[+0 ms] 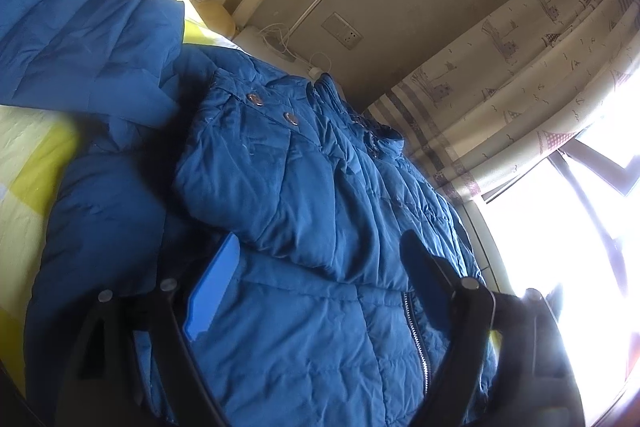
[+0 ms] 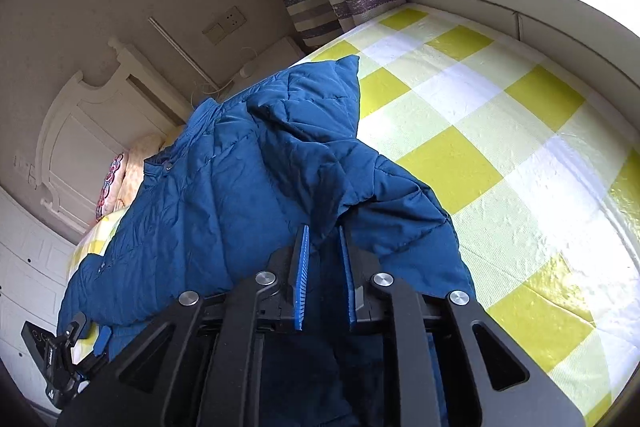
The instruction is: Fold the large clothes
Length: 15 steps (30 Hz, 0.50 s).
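A large blue padded jacket (image 1: 304, 187) lies on a bed with a yellow-and-white checked sheet (image 2: 500, 147). In the left wrist view its collar with snap buttons points away and a sleeve is folded across the body. My left gripper (image 1: 320, 251) is open, fingers wide apart over the jacket's lower front by the zipper. In the right wrist view my right gripper (image 2: 324, 239) is shut on a lifted fold of the jacket (image 2: 240, 179), the cloth pinched between the blue pads (image 2: 301, 267). The left gripper (image 2: 100, 339) shows at the lower left there.
A white headboard (image 2: 80, 131) and pillows (image 2: 120, 183) stand at the bed's head. A patterned curtain (image 1: 520, 67) and a bright window (image 1: 580, 207) lie past the bed. A wall socket (image 1: 344, 31) and a cable sit by a white nightstand (image 1: 260, 39).
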Each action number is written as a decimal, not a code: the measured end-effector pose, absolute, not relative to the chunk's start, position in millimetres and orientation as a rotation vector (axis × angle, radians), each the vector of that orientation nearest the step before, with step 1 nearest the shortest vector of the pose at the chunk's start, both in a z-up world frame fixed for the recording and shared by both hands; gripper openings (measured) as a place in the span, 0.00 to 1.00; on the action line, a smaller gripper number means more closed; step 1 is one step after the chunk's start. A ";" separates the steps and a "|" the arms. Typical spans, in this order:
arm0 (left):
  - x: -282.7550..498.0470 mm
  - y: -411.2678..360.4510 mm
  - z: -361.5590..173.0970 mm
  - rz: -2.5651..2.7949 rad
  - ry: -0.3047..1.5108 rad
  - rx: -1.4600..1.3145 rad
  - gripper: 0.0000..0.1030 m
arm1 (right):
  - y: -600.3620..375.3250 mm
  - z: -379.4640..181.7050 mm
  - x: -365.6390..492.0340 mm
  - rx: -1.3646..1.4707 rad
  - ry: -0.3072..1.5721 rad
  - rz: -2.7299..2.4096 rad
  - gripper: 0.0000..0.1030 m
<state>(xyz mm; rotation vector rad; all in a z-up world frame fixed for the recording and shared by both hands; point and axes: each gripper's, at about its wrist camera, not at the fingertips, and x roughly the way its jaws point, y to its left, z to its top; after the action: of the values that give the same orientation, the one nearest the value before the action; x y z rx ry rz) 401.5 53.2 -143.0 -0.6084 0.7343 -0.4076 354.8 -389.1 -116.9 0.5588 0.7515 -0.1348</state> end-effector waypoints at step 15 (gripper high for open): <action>397.7 51.8 -138.5 -0.365 0.720 -0.568 0.87 | -315.2 -121.7 468.8 0.083 0.912 -0.056 0.59</action>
<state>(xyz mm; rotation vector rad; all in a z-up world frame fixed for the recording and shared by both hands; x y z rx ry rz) 397.7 51.8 -138.5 -0.5678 0.7198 -0.3648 468.8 -315.2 -121.7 0.0834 0.9118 -0.0565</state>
